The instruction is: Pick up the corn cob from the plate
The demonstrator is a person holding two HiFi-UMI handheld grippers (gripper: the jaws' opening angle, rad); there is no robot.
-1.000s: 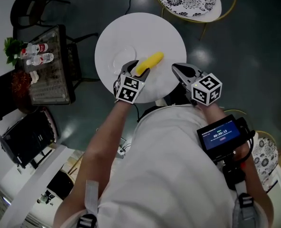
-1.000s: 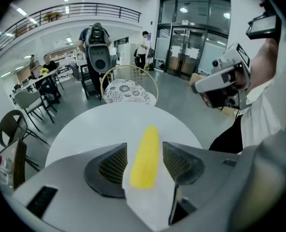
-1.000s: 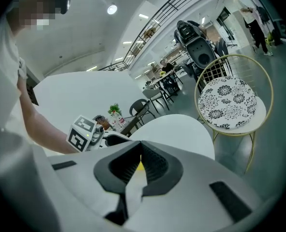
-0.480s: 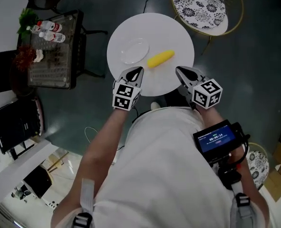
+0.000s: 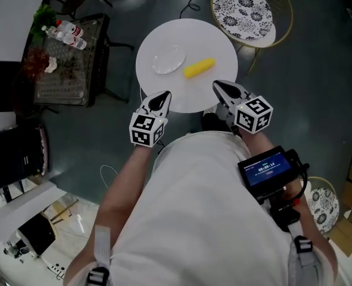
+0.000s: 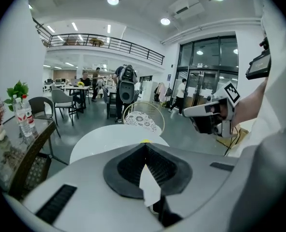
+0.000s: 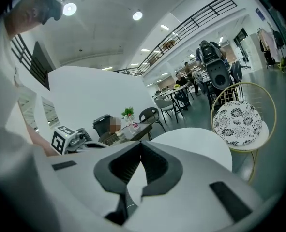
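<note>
The screen (image 5: pixel 265 167) on the right forearm shows a row of digits, too small to read; nothing else is legible.

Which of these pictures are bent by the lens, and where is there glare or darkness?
Head view: little distortion, the floor is dim, and the white table is so bright that the plate nearly vanishes; the corn cob is sharp. Left gripper view: strong fisheye, black corners, glare from a ceiling lamp. Right gripper view: the same fisheye, with a flaring lamp.
</note>
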